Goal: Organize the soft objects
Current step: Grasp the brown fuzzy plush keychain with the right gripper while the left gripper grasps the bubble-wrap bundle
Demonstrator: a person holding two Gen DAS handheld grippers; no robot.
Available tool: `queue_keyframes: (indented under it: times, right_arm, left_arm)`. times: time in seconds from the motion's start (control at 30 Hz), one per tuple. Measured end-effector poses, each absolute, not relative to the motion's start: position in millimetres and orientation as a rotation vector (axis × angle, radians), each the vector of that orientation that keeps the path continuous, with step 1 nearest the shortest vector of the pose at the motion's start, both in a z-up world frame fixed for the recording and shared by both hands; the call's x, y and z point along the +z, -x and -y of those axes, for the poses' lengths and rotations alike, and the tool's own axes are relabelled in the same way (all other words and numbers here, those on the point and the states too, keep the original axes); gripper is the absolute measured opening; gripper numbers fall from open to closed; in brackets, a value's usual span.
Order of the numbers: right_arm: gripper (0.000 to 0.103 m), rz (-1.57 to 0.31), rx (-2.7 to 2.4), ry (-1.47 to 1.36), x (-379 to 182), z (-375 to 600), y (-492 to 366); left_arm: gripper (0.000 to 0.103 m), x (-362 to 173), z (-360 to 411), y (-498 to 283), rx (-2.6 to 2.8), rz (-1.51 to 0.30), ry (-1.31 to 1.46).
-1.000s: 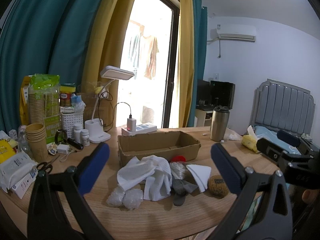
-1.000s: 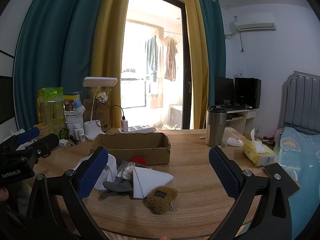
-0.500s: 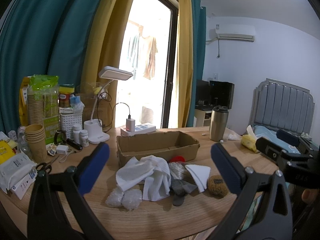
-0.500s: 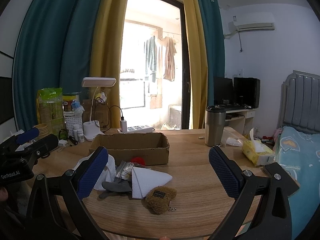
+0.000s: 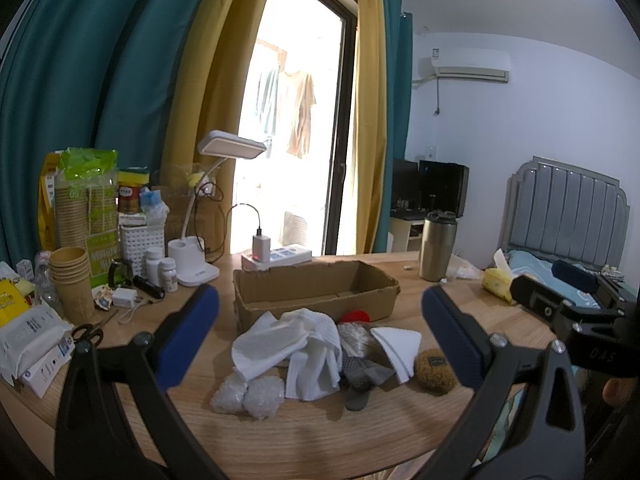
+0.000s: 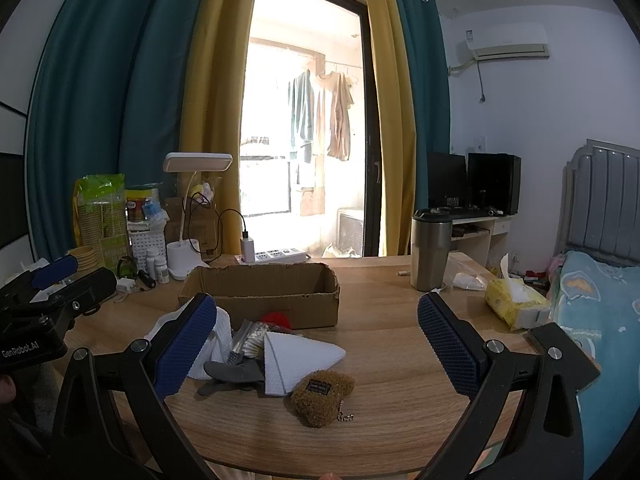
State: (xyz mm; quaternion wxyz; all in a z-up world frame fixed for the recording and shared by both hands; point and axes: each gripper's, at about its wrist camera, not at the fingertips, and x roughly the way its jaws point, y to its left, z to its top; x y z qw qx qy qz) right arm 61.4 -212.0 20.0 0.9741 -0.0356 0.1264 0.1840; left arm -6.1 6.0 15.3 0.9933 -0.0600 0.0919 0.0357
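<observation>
Both grippers hover over the near edge of the wooden table (image 6: 400,380), and the left gripper (image 5: 320,336) and right gripper (image 6: 318,346) each have jaws spread wide, holding nothing. The soft pile sits just in front of the cardboard box (image 5: 316,290): a crumpled white cloth (image 5: 296,344), two cloudy bubble-wrap wads (image 5: 248,394), a grey sock (image 5: 360,376), a folded white triangle (image 6: 296,354) and a fuzzy brown plush keychain (image 6: 322,394) at the right end, with something red (image 5: 356,315) peeking out against the box.
</observation>
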Motion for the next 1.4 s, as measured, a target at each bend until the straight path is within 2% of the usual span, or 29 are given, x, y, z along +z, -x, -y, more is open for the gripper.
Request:
queue_keyframes:
  times: [0.53, 1.4]
  right_arm:
    - [0.102, -0.303, 0.362, 0.065, -1, 212, -70]
    - [0.102, -0.579, 0.356, 0.087, -89, 199, -134]
  left_arm:
    - [0.102, -5, -7, -5, 0.090, -0.252, 0.133]
    - [0.100, -94, -48, -75, 0.179, -0.640, 0.119]
